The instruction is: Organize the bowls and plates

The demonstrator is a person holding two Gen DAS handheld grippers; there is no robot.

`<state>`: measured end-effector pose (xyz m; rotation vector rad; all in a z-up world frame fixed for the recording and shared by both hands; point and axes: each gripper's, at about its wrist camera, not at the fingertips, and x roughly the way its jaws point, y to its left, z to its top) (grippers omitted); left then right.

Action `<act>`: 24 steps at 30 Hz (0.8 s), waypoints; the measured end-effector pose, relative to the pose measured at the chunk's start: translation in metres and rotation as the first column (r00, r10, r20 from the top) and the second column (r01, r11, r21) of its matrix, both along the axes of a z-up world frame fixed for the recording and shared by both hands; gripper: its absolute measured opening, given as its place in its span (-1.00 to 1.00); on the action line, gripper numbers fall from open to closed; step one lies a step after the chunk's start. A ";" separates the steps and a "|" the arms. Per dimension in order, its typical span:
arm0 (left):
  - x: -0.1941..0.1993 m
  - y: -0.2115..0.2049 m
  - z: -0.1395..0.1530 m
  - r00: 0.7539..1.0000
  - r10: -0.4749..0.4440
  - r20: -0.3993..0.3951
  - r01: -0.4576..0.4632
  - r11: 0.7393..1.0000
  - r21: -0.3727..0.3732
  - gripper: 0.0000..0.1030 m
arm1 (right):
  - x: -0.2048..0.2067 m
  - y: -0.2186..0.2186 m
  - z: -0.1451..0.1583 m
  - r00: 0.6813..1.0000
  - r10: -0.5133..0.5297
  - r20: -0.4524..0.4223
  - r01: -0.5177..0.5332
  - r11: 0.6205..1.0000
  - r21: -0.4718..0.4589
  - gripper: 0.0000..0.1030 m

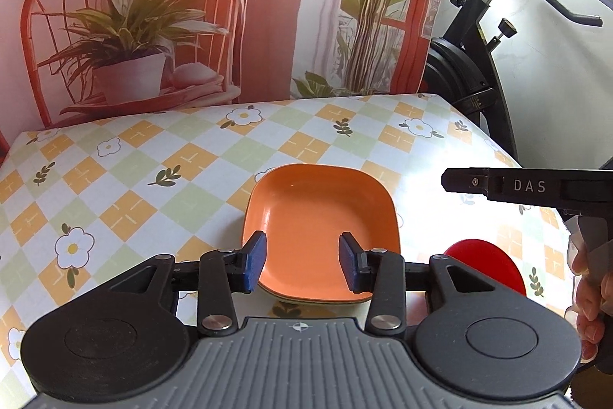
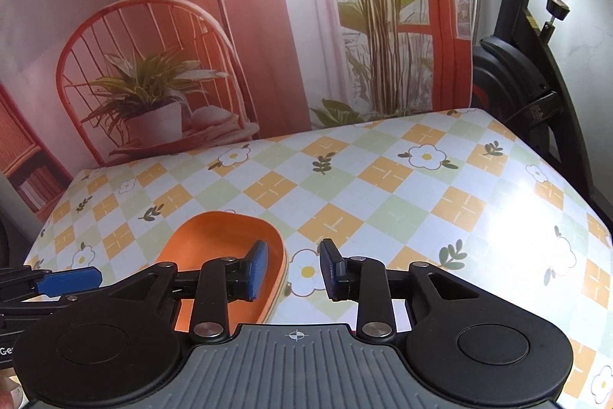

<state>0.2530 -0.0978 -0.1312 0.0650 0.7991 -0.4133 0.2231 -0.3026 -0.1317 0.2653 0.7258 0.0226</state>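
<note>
An orange square plate (image 1: 320, 217) lies on top of a small stack of plates on the flowered tablecloth. My left gripper (image 1: 302, 263) hovers open over its near edge with nothing between the blue pads. A red round dish (image 1: 484, 265) sits to the right of the stack, partly hidden by the gripper body. In the right wrist view the same orange plate (image 2: 214, 248) is at lower left. My right gripper (image 2: 293, 269) is open above the cloth just right of the plate, holding nothing. Seen from the left wrist, the right gripper (image 1: 528, 186) reaches in from the right.
The table (image 2: 383, 186) carries a checked cloth with flowers and runs back to a printed backdrop (image 1: 153, 25) of a chair and plants. An exercise bike (image 1: 482, 45) stands off the table's right side. A hand (image 1: 590, 298) grips the right tool.
</note>
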 end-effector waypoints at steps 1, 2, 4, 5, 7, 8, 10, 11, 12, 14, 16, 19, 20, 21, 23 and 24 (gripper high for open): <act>-0.002 -0.002 0.001 1.000 -0.004 0.004 0.004 1.000 -0.002 -0.13 | -0.005 -0.003 0.001 1.000 -0.006 0.019 0.006 1.000 0.003 -0.39; -0.004 -0.004 0.001 1.000 -0.008 0.009 0.008 1.000 -0.005 -0.11 | -0.012 -0.007 0.001 0.999 -0.011 0.035 0.011 1.000 0.004 -0.38; -0.007 -0.008 0.002 1.000 -0.022 0.014 0.022 1.000 -0.012 -0.03 | -0.021 -0.015 0.001 0.998 -0.025 0.053 0.025 1.000 0.000 -0.37; -0.008 -0.010 0.002 0.999 -0.028 0.016 0.028 0.999 -0.017 0.02 | -0.027 -0.019 -0.001 0.998 -0.034 0.059 0.034 0.999 -0.001 -0.37; -0.012 -0.014 0.002 0.999 -0.041 0.020 0.042 0.999 -0.027 0.04 | -0.036 -0.026 -0.003 0.996 -0.044 0.074 0.045 0.999 -0.006 -0.36; -0.014 -0.017 0.003 0.999 -0.049 0.025 0.049 0.998 -0.033 0.04 | -0.041 -0.029 -0.004 0.995 -0.051 0.083 0.053 0.999 -0.014 -0.36; -0.018 -0.022 0.003 0.997 -0.062 0.035 0.063 0.997 -0.042 0.05 | -0.050 -0.034 -0.006 0.993 -0.065 0.099 0.068 0.997 -0.027 -0.36; -0.020 -0.026 0.002 0.997 -0.068 0.039 0.070 0.996 -0.046 0.05 | -0.056 -0.036 -0.009 0.992 -0.072 0.106 0.076 0.997 -0.032 -0.35; -0.022 -0.029 0.001 0.996 -0.075 0.040 0.077 0.996 -0.051 0.05 | -0.060 -0.038 -0.011 0.991 -0.078 0.110 0.083 0.996 -0.037 -0.35; -0.024 -0.034 -0.002 0.996 -0.086 0.034 0.088 0.994 -0.063 0.06 | -0.069 -0.040 -0.017 0.989 -0.091 0.115 0.096 0.995 -0.040 -0.35; -0.028 -0.040 -0.008 0.995 -0.098 0.024 0.100 0.992 -0.076 0.06 | -0.076 -0.043 -0.022 0.987 -0.104 0.119 0.109 0.993 -0.038 -0.35; -0.031 -0.046 -0.018 0.994 -0.112 0.008 0.113 0.990 -0.087 0.07 | -0.087 -0.049 -0.033 0.984 -0.136 0.117 0.137 0.991 -0.001 -0.35; -0.033 -0.048 -0.022 0.993 -0.117 0.001 0.117 0.989 -0.092 0.07 | -0.090 -0.050 -0.038 0.983 -0.147 0.113 0.147 0.989 0.012 -0.35; -0.033 -0.050 -0.026 0.992 -0.124 -0.006 0.123 0.988 -0.099 0.07 | -0.092 -0.051 -0.042 0.982 -0.153 0.110 0.152 0.988 0.017 -0.35; -0.034 -0.053 -0.032 0.991 -0.130 -0.021 0.127 0.986 -0.107 0.07 | -0.096 -0.052 -0.049 0.982 -0.157 0.102 0.156 0.988 0.017 -0.35; -0.035 -0.055 -0.036 0.991 -0.131 -0.029 0.128 0.986 -0.106 0.07 | -0.097 -0.052 -0.053 0.983 -0.158 0.097 0.157 0.987 0.019 -0.35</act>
